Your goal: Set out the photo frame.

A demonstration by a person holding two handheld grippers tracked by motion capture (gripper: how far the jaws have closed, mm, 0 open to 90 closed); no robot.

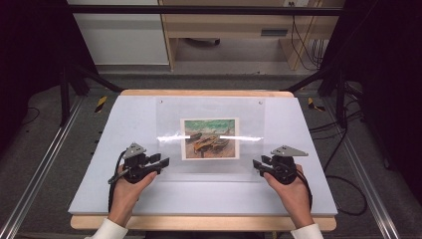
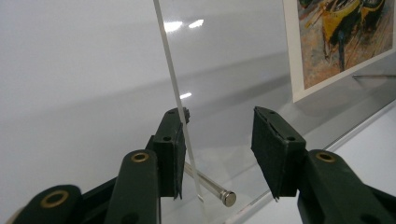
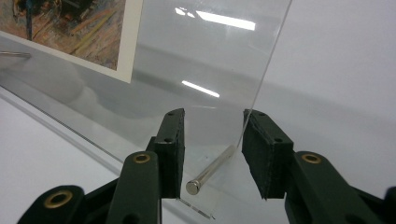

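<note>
Tongs at both lower corners of a clear acrylic picture frame (image 1: 209,139) lying mid-tabletop (image 1: 124,199).
Left tongs (image 2: 217,144) and right tongs (image 3: 212,147) stand part-open, each straddling a corner and its small steel pin (image 2: 210,186), not clamped.

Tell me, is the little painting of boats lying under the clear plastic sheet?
Yes, the small boat painting with a white border lies flat under the clear plastic sheet, whose glare crosses it.

From my left gripper view the picture (image 2: 343,42) is cut off by the top and right edges, and in my right gripper view it runs off the top left corner. In the high view the clear sheet (image 1: 211,107) nearly vanishes against the white board (image 1: 298,199), so I can only guess at its near edge. The steel pin (image 3: 212,168) passes behind the sheet, hiding its far end.
</note>
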